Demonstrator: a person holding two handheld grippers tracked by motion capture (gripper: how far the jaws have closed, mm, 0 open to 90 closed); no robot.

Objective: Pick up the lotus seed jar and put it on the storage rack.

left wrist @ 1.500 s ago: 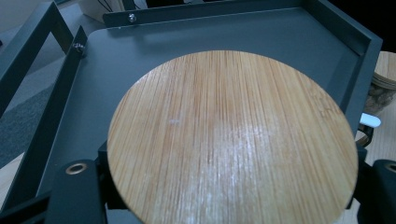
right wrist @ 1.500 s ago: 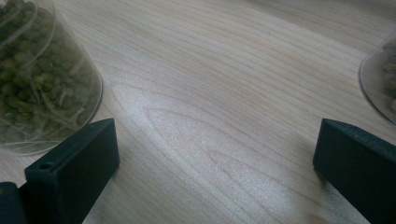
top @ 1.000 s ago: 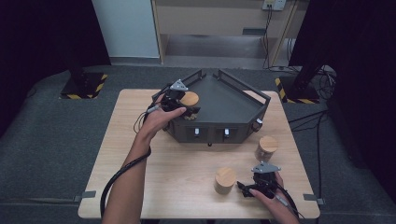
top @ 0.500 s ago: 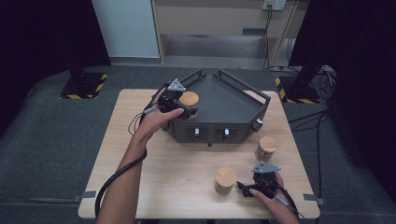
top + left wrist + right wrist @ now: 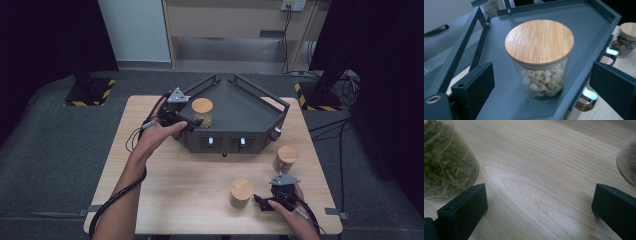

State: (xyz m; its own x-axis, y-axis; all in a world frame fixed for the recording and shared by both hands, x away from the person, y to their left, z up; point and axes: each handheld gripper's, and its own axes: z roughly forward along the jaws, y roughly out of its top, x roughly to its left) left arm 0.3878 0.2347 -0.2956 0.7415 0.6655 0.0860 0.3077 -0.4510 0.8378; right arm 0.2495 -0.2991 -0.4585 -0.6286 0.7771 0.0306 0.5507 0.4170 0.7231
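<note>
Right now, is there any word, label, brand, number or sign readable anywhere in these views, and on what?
None can be read.
Jar on the tray: plain wooden lid, clear glass, no label.
Two jars on the table: no label visible.
Tray: bare dark metal.
Yellow-black hazard stripes on the floor stand bases: a warning pattern without words.

The left forearm (image 5: 127, 182) is stretched from the bottom edge up toward the frame's centre-left, with the left hand (image 5: 152, 137) wrapped around the left gripper (image 5: 196, 123). Its jaws have just been opening and are spread wide, pressing on nothing. The right gripper (image 5: 260, 202) is held low at the lower right, jaws wide apart.
</note>
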